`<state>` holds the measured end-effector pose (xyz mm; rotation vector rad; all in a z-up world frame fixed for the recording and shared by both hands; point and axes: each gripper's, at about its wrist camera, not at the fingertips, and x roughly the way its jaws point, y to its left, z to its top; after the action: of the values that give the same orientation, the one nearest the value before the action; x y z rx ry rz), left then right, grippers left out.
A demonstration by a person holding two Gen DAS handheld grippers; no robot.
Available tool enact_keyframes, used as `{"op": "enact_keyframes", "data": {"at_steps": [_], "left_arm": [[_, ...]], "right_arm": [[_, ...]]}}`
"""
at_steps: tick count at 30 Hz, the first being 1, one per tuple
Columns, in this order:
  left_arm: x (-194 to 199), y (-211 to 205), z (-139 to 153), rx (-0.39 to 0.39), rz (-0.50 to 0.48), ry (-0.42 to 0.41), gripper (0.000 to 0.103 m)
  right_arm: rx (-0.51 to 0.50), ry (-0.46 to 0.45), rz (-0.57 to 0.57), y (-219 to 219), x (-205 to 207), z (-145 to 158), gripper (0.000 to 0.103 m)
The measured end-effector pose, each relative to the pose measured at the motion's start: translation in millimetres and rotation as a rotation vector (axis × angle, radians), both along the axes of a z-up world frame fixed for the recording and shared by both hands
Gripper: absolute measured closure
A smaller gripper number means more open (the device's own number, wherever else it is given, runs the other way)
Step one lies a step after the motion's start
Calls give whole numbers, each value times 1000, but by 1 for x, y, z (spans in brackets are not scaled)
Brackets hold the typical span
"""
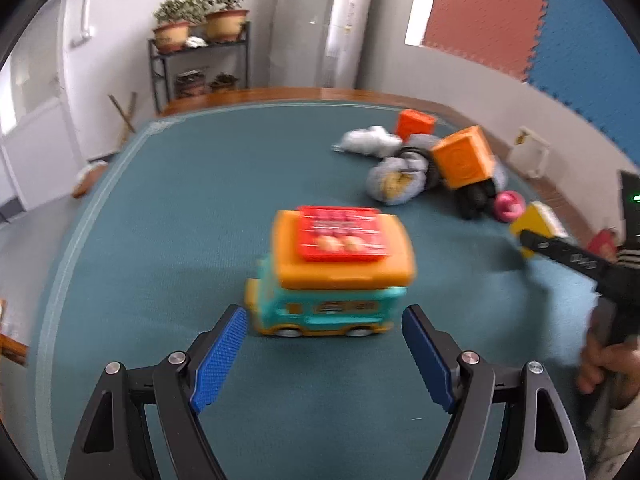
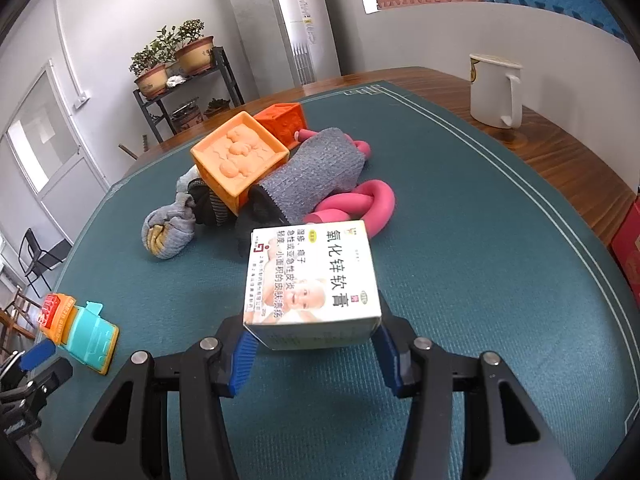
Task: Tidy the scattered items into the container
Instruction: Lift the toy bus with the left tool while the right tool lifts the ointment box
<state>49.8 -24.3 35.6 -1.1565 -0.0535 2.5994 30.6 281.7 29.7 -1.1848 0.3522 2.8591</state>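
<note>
Green worktop (image 2: 460,208), toys piled at the top of the frame.
Right tongs (image 2: 314,346) pinch the box (image 2: 312,280) to carry it; left tongs (image 1: 324,354) spread wide around the bus (image 1: 332,276), ready to grab.

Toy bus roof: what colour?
Orange, on a teal toy bus; a red box lies on it. Clearest in left wrist view.

A white ointment box (image 2: 314,286) lies level at centre frame. Above it, orange blocks (image 2: 240,158), rolled socks (image 2: 170,232) and a pink knotted tube (image 2: 360,200) are heaped together. A toy bus (image 1: 328,276) stands upright, lower left.
</note>
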Motion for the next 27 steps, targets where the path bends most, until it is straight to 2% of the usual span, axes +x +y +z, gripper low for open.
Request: {"op": "enact_keyframes", "data": {"at_steps": [2, 4, 6, 10, 15, 19, 22, 27], "left_arm": [[-1, 10, -4, 4, 6, -3, 18], [-4, 20, -8, -27, 36, 9, 11], [-8, 27, -10, -63, 59, 20, 10], [-21, 32, -15, -113, 108, 15, 10], [-33, 24, -15, -85, 157, 4, 10], [-34, 24, -9, -110, 139, 52, 10], [-41, 27, -14, -139, 125, 24, 10], [-40, 25, -13, -136, 136, 28, 14]], "right_arm": [[2, -5, 1, 0, -1, -1, 47], [2, -6, 2, 0, -1, -1, 47], [0, -6, 2, 0, 0, -1, 47], [-1, -4, 10, -1, 0, -1, 47], [0, -1, 19, -2, 1, 0, 47], [2, -3, 22, -4, 0, 0, 47], [4, -3, 22, -5, 0, 0, 47], [0, -6, 18, -4, -1, 0, 47]]}}
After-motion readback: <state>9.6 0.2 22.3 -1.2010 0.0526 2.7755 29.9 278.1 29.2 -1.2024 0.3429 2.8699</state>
